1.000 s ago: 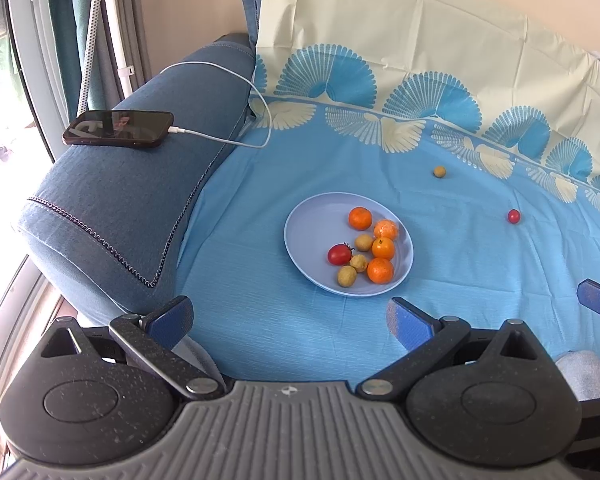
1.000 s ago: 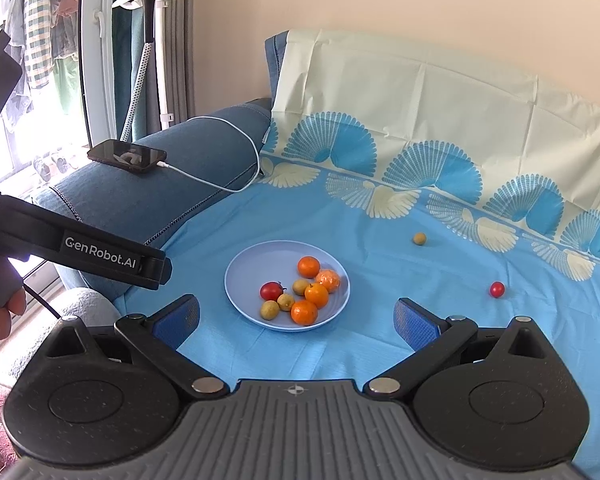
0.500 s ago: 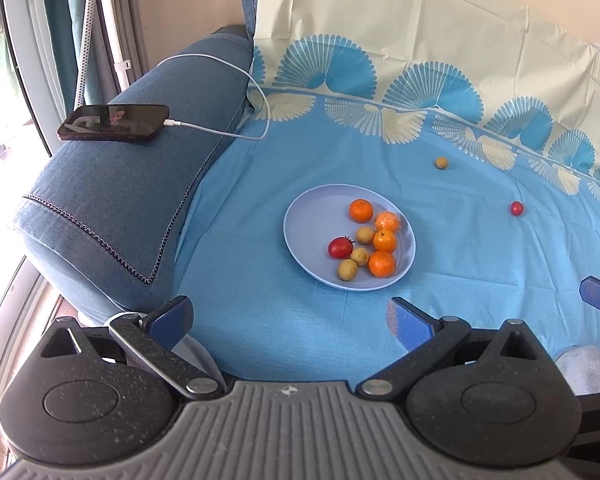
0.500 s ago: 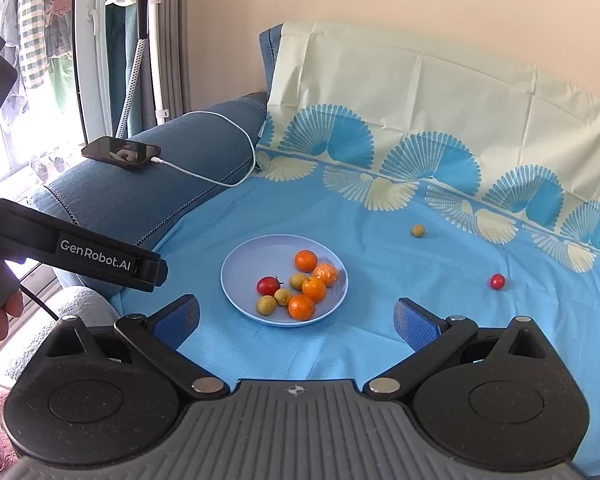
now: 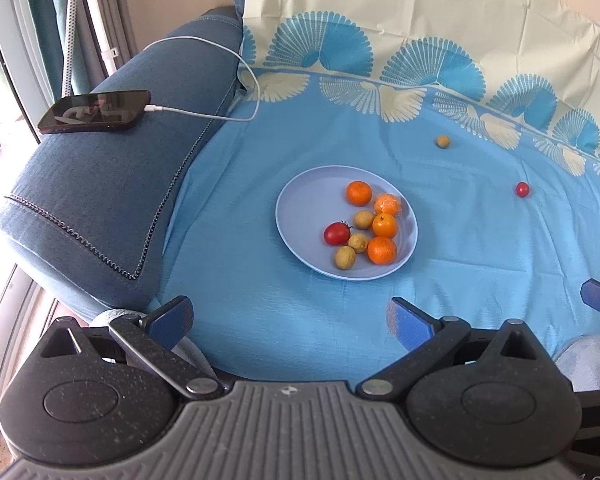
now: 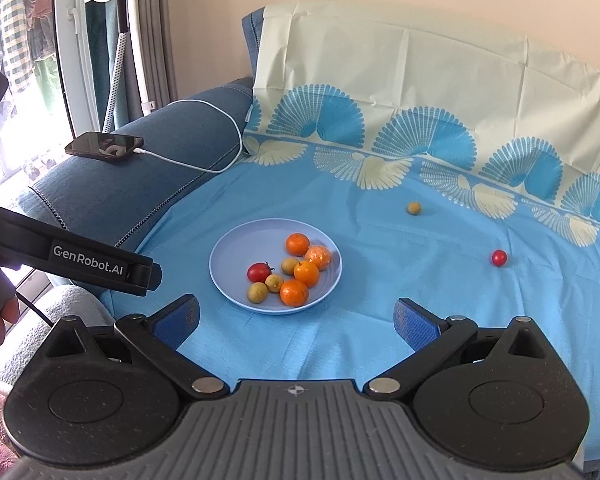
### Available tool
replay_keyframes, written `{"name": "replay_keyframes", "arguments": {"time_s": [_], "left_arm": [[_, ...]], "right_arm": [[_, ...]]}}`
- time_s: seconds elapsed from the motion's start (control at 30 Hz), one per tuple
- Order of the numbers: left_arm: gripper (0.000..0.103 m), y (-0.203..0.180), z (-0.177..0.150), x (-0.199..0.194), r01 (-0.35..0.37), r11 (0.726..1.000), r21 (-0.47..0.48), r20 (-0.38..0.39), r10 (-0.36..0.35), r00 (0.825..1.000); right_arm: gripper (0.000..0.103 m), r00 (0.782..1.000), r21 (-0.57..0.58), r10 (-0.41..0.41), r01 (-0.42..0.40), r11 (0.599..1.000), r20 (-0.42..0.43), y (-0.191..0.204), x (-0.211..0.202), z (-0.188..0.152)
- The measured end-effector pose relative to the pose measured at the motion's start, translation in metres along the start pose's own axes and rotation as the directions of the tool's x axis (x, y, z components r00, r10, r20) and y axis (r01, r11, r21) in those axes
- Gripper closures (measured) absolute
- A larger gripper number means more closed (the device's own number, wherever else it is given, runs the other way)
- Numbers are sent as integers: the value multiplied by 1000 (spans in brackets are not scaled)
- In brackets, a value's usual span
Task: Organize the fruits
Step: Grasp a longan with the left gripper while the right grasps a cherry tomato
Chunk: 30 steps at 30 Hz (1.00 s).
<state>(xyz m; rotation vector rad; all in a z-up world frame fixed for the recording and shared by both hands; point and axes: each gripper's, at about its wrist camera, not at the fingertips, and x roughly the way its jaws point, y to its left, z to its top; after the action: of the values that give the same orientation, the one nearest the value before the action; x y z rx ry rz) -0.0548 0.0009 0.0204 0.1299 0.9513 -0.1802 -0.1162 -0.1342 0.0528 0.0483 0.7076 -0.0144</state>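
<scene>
Hovering wide open and empty, both claws (image 5: 288, 318) (image 6: 296, 320); plate (image 6: 228, 268) just ahead, loose tomato (image 6: 499, 258) far right.

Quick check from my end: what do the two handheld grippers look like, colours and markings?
Both look the same: the left gripper and right gripper each have a ribbed grey body, black speckled linkage arms with silver pivot pins, and blue textured finger pads. The left unit's black side bar reads "GenRobot.AI" in white, with a thin black cable.
</scene>
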Motion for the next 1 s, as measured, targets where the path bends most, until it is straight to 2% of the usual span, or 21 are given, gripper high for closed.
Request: {"name": "replay_keyframes", "arguments": {"time_s": [0.2,0.4,0.7,1.0], "left_arm": [[0,-19,16,21,9,1000,28,-29,-8,1000],[0,-56,45,51,22,996,84,-41,-18,999],[0,-138,103,122,67,984,168,-81,-54,995],[0,-233,179,232,68,970,232,-79,-51,996]], "right_arm": [[1,999,48,-11,13,999,-34,-16,15,-2],[1,995,127,-71,79,989,-69,-53,35,-5],[1,968,244,-219,243,939,-120,-141,82,-7],[1,939,320,-326,344,883,-110,-243,167,4]]}}
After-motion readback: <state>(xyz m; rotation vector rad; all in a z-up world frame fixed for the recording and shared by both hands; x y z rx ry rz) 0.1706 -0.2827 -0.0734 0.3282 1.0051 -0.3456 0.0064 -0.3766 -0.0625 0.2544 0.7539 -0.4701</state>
